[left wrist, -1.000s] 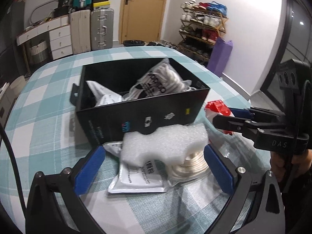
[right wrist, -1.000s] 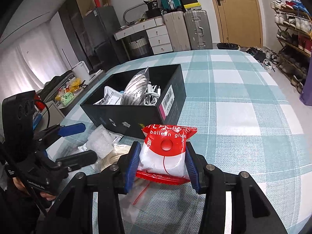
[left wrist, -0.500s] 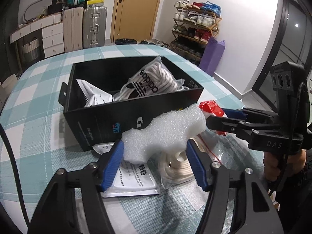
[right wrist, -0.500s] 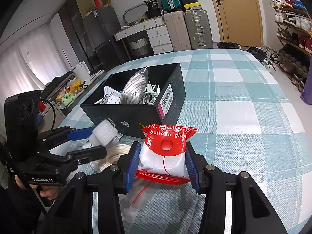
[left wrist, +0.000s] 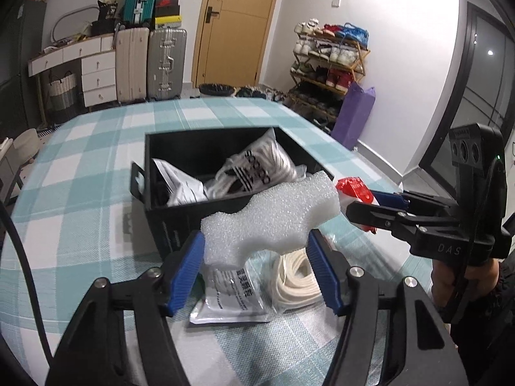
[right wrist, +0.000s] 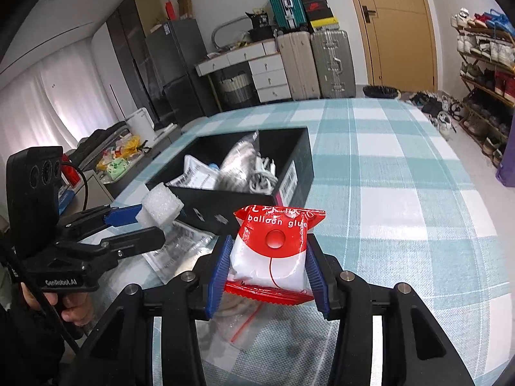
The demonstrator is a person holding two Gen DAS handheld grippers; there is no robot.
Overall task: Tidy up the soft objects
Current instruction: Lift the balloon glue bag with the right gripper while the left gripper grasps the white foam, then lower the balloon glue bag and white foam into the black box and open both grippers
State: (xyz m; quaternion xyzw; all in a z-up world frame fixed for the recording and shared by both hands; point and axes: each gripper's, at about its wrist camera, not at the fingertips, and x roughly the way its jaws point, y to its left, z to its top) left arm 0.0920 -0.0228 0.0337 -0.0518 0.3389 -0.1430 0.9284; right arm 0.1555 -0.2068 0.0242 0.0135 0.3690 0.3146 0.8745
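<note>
My left gripper (left wrist: 254,267) is shut on a white foam block (left wrist: 270,218) and holds it above the table, just in front of the black box (left wrist: 180,222). The foam also shows in the right wrist view (right wrist: 159,206). My right gripper (right wrist: 268,273) is shut on a red and white balloon glue packet (right wrist: 273,251), held above the table to the right of the box's (right wrist: 289,180) near corner. The box holds white bags and cables. A printed pouch (left wrist: 235,299) and a bagged white rope coil (left wrist: 296,276) lie on the table under the left gripper.
The table (right wrist: 402,199) has a teal and white checked cloth. A clear zip bag (right wrist: 244,331) lies under the right gripper. Suitcases, drawers and a shoe rack stand beyond the table's far edge.
My left gripper closed on the foam block and lifted it off the table, up toward the box rim. The right gripper kept hold of the balloon glue packet and barely moved.
</note>
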